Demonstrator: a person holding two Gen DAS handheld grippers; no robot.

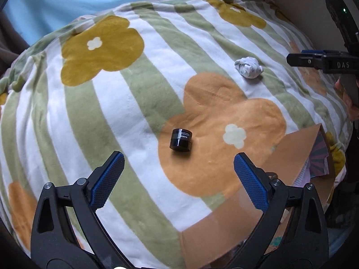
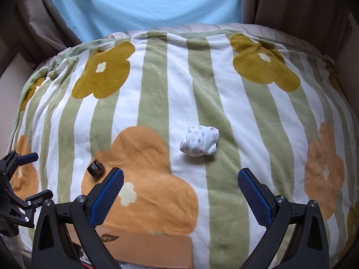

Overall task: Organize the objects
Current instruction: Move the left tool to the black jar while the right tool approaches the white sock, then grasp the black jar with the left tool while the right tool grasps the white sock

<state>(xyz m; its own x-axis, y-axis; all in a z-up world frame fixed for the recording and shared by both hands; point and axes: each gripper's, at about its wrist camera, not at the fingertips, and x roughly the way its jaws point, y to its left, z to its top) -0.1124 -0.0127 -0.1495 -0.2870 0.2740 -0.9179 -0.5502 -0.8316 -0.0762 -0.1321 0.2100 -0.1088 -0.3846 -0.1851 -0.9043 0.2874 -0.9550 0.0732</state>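
Note:
A small black jar (image 1: 181,139) with white lettering lies on its side on an orange flower of the striped blanket (image 1: 134,103). My left gripper (image 1: 178,159) hovers just short of it, open, with nothing between its blue pads. A balled white sock (image 2: 199,143) with small flower prints rests farther along the blanket. Above and just short of it my right gripper (image 2: 180,172) stands open and empty. In the right wrist view the jar (image 2: 96,168) shows at lower left, with the left gripper (image 2: 40,176) beside it. The sock (image 1: 248,68) also shows in the left wrist view.
An open cardboard box (image 1: 224,235) with printed items inside sits at the blanket's near edge, its flap (image 2: 145,246) below my right gripper. A light blue sheet (image 2: 145,2) and beige curtains (image 2: 291,4) lie beyond the blanket. The blanket mounds up and falls away at its sides.

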